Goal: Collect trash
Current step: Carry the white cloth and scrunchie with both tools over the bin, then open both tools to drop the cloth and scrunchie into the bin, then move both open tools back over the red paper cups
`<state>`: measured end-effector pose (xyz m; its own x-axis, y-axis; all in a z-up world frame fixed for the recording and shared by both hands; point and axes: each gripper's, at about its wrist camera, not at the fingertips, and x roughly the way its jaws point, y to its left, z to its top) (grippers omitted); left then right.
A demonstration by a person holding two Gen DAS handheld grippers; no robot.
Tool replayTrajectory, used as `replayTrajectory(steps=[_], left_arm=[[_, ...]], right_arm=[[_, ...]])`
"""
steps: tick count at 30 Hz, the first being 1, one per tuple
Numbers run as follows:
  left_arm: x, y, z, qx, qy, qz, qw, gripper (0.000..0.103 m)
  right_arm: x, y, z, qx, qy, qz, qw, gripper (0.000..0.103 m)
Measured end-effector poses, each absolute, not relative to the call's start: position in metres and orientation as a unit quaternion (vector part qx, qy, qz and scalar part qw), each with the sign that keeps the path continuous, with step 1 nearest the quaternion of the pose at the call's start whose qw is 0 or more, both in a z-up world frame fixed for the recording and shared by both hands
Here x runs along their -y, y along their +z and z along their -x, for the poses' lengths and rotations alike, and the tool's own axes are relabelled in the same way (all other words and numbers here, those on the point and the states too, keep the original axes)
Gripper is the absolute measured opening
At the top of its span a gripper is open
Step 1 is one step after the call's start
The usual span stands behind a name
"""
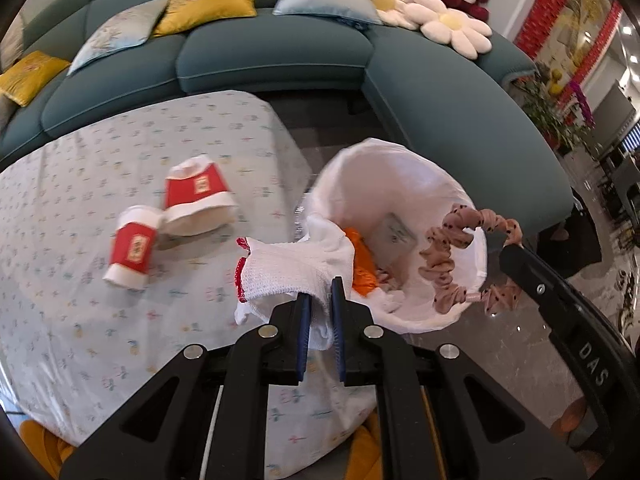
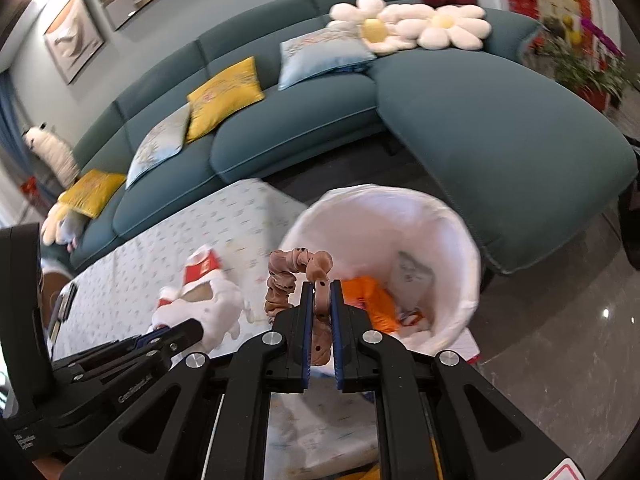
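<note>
Because both items are meant for the bin (image 1: 400, 168), each gripper carries its load at the bin's near rim. The left gripper (image 1: 320, 304) is clenched on a white glove (image 1: 296, 268), whose red-edged cuff trails away from the bin over the table (image 1: 80, 320). The right gripper (image 2: 321, 300) is clenched on a pink hair tie (image 2: 298, 266), which loops above that rim, likely ready to drop. Inside the bin lie an orange wrapper (image 1: 362, 256) and other scraps. Two red paper cups (image 1: 160, 216) lie on their sides beyond the glove, well apart from the bin, apparently not yet collected.
</note>
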<state>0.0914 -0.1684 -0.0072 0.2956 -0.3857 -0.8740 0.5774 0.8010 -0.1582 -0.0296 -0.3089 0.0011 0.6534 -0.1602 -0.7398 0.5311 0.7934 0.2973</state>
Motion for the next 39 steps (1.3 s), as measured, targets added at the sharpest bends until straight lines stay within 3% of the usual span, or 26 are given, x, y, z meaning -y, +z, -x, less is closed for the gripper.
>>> replayTrajectory(steps=[16, 18, 20, 23, 39], left_arm=[[0.235, -0.029, -0.107, -0.529, -0.344, -0.082, 0.772, 0.012], [0.235, -0.032, -0.111, -0.533, -0.342, -0.075, 0.77, 0.017], [0.234, -0.032, -0.115, -0.536, -0.337, -0.069, 0.771, 0.044], [0.225, -0.026, -0.119, -0.523, -0.328, -0.055, 0.785, 0.059], [0.141, -0.022, -0.147, -0.521, -0.236, -0.027, 0.82, 0.069]], right_arm=[[0.369, -0.026, 0.023, -0.371, -0.233, -0.27, 0.857, 0.01], [0.37, -0.028, 0.017, -0.374, -0.23, -0.268, 0.857, 0.01], [0.37, -0.028, 0.011, -0.376, -0.227, -0.266, 0.858, 0.012], [0.367, -0.026, 0.005, -0.375, -0.225, -0.262, 0.86, 0.017], [0.319, -0.021, -0.022, -0.399, -0.199, -0.236, 0.863, 0.04]])
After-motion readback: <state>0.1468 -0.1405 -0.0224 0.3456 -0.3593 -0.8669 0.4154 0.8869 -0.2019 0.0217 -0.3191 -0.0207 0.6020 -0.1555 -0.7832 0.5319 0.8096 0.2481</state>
